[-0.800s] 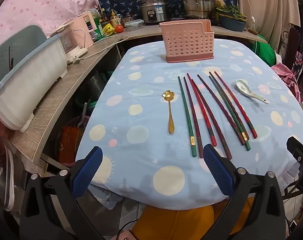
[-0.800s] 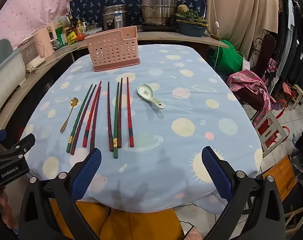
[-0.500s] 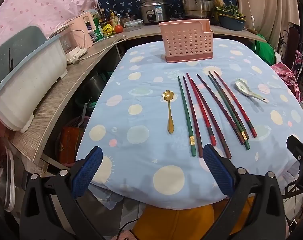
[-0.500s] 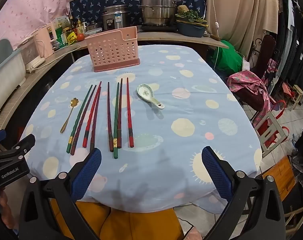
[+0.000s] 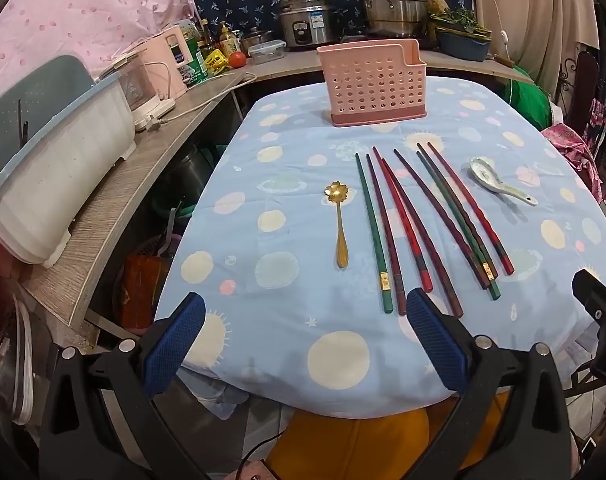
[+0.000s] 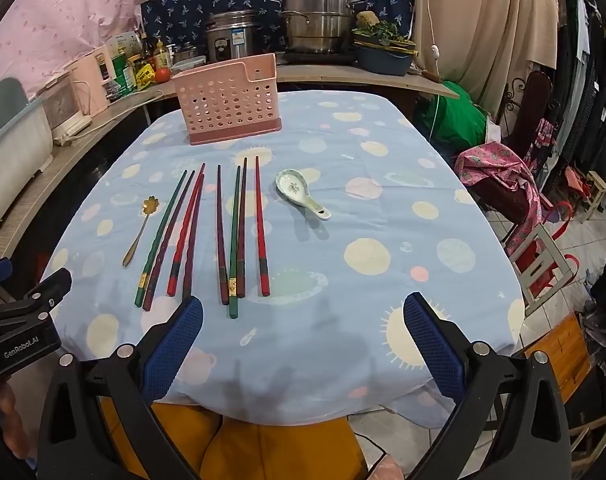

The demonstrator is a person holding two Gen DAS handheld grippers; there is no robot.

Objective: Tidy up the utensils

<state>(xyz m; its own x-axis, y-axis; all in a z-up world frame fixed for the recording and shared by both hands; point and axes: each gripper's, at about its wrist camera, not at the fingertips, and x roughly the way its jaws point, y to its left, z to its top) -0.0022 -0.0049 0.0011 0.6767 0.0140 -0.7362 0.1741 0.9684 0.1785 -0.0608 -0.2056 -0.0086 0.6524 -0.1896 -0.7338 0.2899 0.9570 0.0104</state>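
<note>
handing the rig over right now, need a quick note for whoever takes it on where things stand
Left gripper: open, empty, at the near table edge.
Right gripper: open, empty, also at the near edge.
Pink perforated utensil holder stands upright at the far end of the table; nothing shows above its rim.
Lying on the cloth, left to right: gold spoon, eight chopsticks in two loose groups of four, ceramic soup spoon.
Done: nothing yet; every utensil lies on the table.
Left: move both spoons and all chopsticks into the holder.
</note>
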